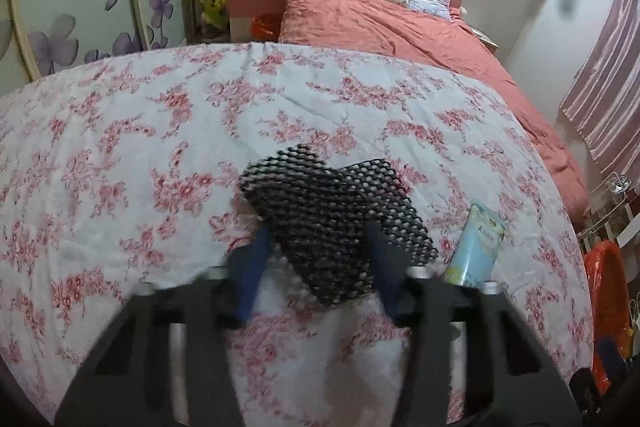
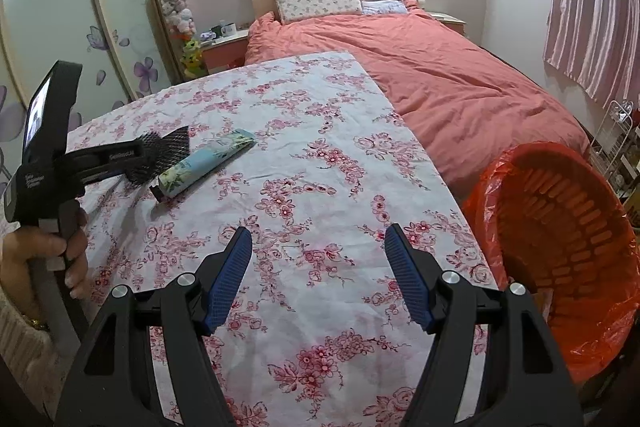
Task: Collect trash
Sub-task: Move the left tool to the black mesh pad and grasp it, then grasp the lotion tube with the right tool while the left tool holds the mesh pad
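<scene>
Left gripper spread wide around a black, honeycomb-patterned mesh net — crumpled, lying on the floral desk, nothing clamped. Just beside it lies a pale blue flowered packet. Right gripper gapes empty — red-lined bin at the desk's right edge.

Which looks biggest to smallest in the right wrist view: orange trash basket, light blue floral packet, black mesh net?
1. Orange plastic trash basket, though it is nearest the camera.
2. Light blue floral packet.
3. Black mesh net, partly hidden by the left gripper, so this rank is unsure.
</scene>
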